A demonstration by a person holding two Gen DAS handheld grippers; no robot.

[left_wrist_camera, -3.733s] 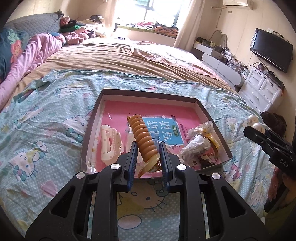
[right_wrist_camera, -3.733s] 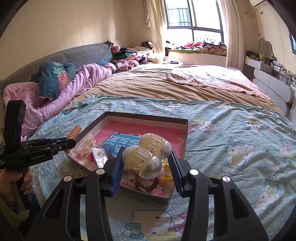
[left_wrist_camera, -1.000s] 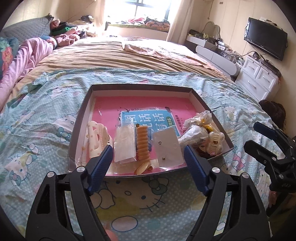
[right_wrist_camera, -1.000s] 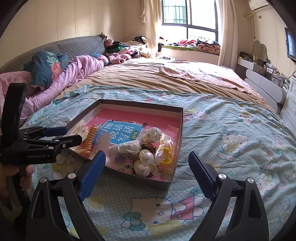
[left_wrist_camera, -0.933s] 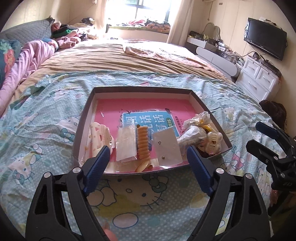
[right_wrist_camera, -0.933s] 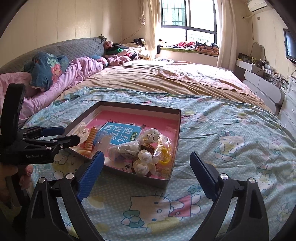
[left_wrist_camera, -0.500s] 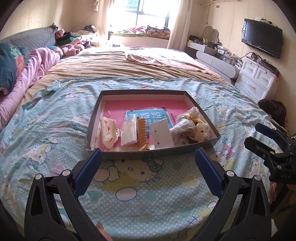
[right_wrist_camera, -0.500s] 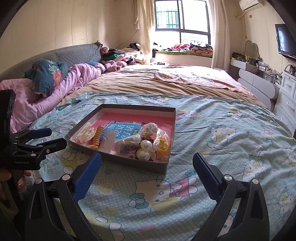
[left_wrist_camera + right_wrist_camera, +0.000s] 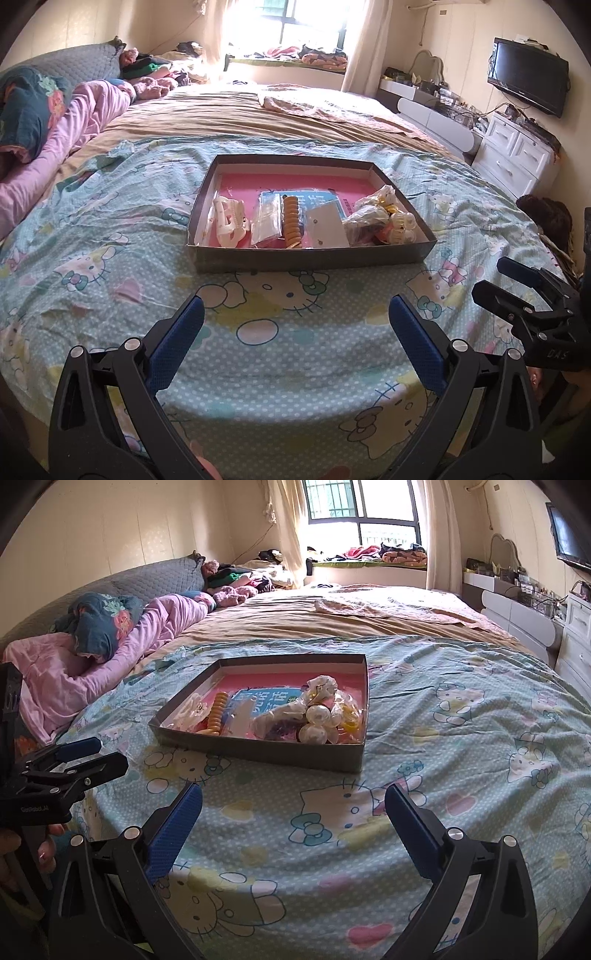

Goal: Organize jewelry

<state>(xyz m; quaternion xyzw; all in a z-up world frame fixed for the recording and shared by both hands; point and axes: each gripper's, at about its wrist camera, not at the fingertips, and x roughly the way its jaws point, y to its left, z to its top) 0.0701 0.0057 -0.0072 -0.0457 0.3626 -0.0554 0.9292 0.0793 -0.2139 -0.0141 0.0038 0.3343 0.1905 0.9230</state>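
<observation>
A shallow dark box (image 9: 310,260) with a pink floor sits on the bed; it also shows in the right wrist view (image 9: 258,751). Inside lie a white claw clip (image 9: 229,221), a clear bag (image 9: 266,218), a tan spiral hair tie (image 9: 291,221), a white card (image 9: 327,227) and a heap of pearl clips and bagged pieces (image 9: 384,221). Pearl clips (image 9: 317,722) and the hair tie (image 9: 216,714) show from the right. My left gripper (image 9: 295,306) is open and empty, well short of the box. My right gripper (image 9: 293,794) is open and empty, also short of it.
The box rests on a turquoise Hello Kitty blanket (image 9: 110,229). A pink quilt and pillows (image 9: 92,657) lie at the left. A white dresser (image 9: 517,155) and wall TV (image 9: 528,81) stand at the right. The bed's near edge lies just under both grippers.
Both grippers let go of their pieces, the hair tie and the pearl clips, into the box, opened wide and drew back towards the bed's near edge.
</observation>
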